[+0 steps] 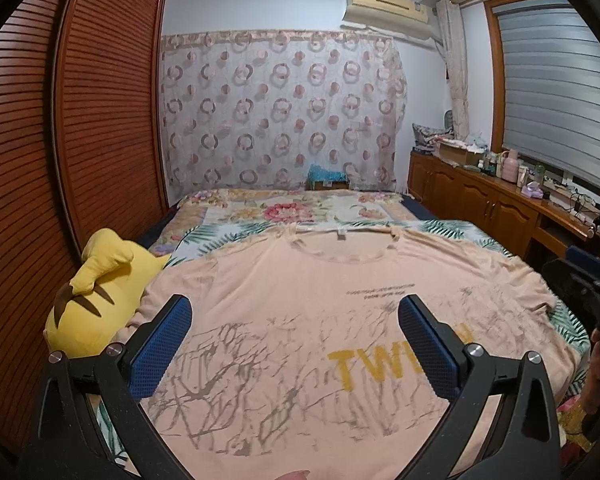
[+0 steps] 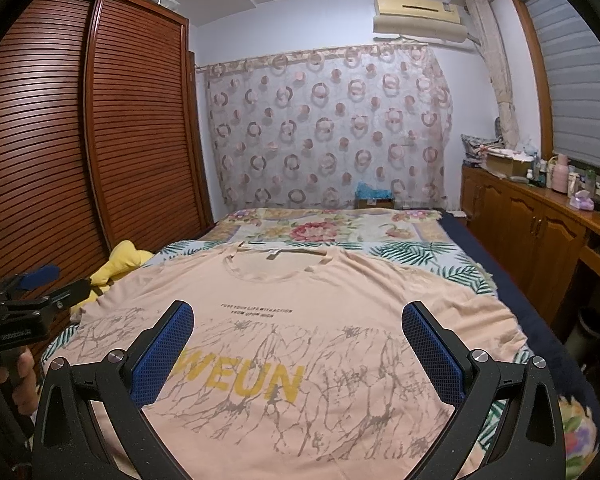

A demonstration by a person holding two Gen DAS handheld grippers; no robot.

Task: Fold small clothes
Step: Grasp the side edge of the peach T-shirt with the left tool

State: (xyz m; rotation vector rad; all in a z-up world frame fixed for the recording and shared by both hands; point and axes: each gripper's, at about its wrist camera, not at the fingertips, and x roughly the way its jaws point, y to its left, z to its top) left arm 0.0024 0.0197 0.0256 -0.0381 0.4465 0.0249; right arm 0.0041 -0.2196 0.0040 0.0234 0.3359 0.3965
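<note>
Both wide open, holding nothing: left gripper point(image 1: 295, 322) and right gripper point(image 2: 298, 326) above the hem end of the peach T-shirt point(image 2: 300, 312). Spread flat on the bed point(image 2: 420, 256), collar farthest away; equally near.

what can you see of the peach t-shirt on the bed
The t-shirt is peach, a soft knit by its look, lying flat and unfolded, front up, on the bed, collar toward the far wall. It has a round ribbed neck with a white tag inside, small black text on the chest, yellow block letters and a grey branching print lower down. Its left sleeve lies by a yellow plush. Both tongs, left and right, hang open above it, not gripping.
</note>
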